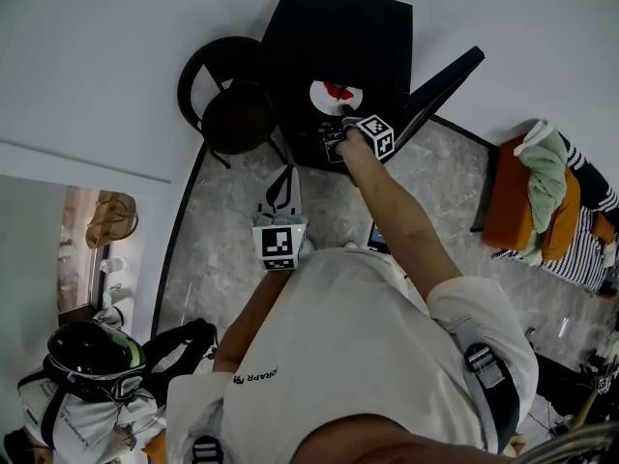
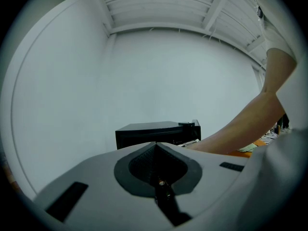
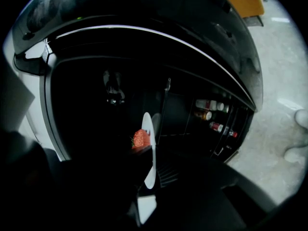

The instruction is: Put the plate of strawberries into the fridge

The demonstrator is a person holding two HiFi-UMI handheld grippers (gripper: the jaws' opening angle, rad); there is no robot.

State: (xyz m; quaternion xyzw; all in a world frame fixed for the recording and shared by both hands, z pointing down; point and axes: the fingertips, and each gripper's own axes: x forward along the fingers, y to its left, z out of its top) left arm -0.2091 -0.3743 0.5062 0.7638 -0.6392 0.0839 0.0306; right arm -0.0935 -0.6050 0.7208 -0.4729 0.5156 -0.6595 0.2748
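The plate (image 3: 149,150) is being gripped at its near rim by the dark jaws of the right gripper (image 3: 147,177). It is a thin, white, round disc, and in the right gripper view it is being shown edge-on, running straight out from the jaws. A red, dimpled strawberry (image 3: 140,139) is being carried on the plate, just to the left of the jaw line.

In the head view the plate (image 1: 329,98) and its strawberries (image 1: 338,91) are being shown directly ahead of the right gripper (image 1: 338,129), at the opening of the fridge (image 1: 329,27). The fridge is a glossy black box, and its door (image 1: 447,80) is being shown swung open to the right of the gripper. Small bottles (image 3: 216,115) are being shown in the door rack.

The left gripper (image 2: 155,148) is being held with its grey, matte jaws pressed together on nothing. The fridge (image 2: 149,133) is being shown well ahead of it. A grey, marbled floor (image 1: 222,249) is being shown beneath both grippers.
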